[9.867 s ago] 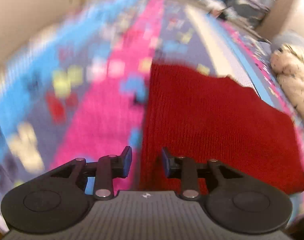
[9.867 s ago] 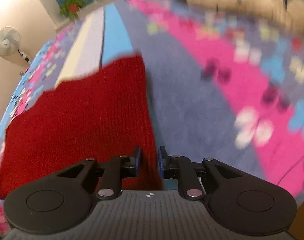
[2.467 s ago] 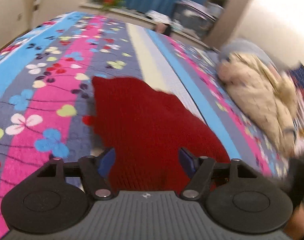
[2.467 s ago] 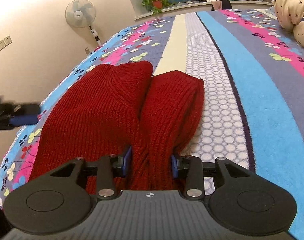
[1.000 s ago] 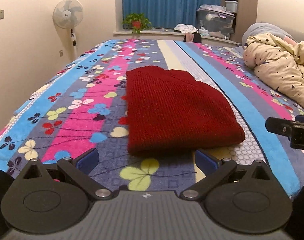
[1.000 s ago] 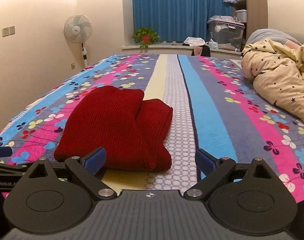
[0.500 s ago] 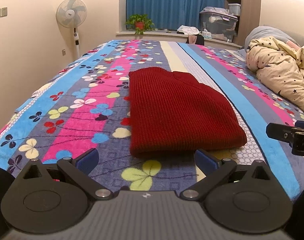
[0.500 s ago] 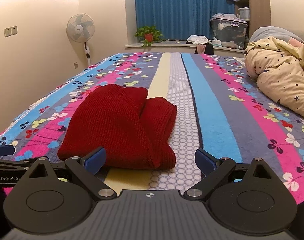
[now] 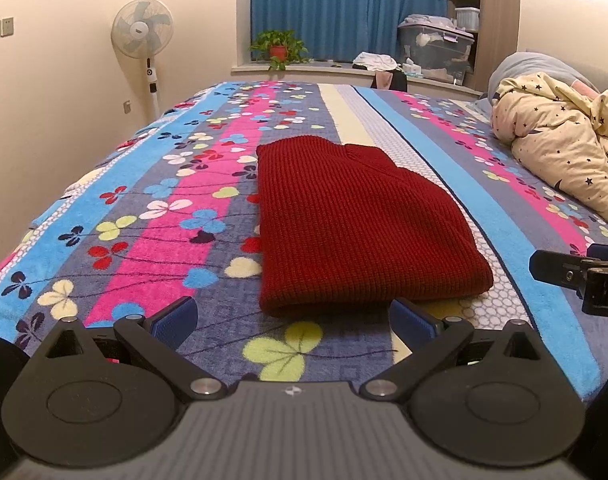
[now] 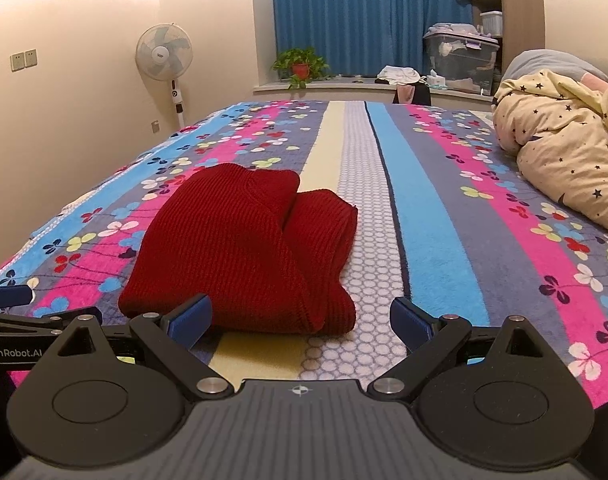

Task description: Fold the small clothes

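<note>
A red knitted garment [image 9: 356, 220] lies folded on the striped flowered blanket [image 9: 164, 216]; it also shows in the right wrist view [image 10: 244, 256] as a thick folded bundle. My left gripper [image 9: 292, 322] is open and empty, just short of the garment's near edge. My right gripper [image 10: 300, 320] is open and empty, also just in front of the garment. The right gripper's tip shows at the right edge of the left wrist view [image 9: 576, 276]. The left gripper's tip shows at the left edge of the right wrist view [image 10: 8, 296].
A cream star-print duvet [image 9: 564, 148] is heaped on the bed's right side. A standing fan [image 9: 144, 40] is by the left wall. A potted plant [image 9: 278, 50] and storage boxes [image 9: 436, 48] sit on the window ledge beyond the bed.
Both grippers let go of the red garment, opened wide and drew back. In the last second the views barely shifted.
</note>
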### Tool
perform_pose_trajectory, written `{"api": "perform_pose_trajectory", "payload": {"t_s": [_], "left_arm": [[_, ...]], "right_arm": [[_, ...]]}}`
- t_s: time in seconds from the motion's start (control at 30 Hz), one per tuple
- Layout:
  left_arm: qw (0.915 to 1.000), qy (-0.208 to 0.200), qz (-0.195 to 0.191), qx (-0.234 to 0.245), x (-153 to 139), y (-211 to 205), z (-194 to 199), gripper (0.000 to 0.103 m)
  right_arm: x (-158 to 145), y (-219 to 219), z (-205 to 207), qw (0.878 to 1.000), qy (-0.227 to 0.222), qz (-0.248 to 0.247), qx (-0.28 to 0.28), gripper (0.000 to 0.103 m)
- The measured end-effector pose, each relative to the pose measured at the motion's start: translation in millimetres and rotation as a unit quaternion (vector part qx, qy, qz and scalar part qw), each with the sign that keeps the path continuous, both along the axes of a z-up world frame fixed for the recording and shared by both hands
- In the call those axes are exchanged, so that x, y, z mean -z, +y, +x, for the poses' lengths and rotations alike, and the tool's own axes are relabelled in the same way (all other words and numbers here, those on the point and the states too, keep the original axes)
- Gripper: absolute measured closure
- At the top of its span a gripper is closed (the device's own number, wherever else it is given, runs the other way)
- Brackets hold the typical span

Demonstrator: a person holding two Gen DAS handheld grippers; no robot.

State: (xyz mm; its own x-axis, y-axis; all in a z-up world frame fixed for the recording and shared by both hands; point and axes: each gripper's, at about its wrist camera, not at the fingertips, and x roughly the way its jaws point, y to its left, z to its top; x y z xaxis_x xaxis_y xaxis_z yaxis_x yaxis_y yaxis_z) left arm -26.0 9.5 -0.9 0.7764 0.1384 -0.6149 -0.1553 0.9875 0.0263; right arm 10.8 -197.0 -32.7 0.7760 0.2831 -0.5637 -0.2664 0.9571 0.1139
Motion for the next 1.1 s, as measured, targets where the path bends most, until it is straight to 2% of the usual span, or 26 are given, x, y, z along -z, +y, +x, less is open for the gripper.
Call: {"api": "perform_pose_trajectory", "payload": {"t_s": [1.1], "left_arm": [[0.9999, -0.007, -0.003, 0.011, -0.3, -1.0, 0.1, 0.001]], "right_arm": [[-1.5, 1.6, -0.4, 1.0, 0.0, -0.001, -0.01, 0.007]]}}
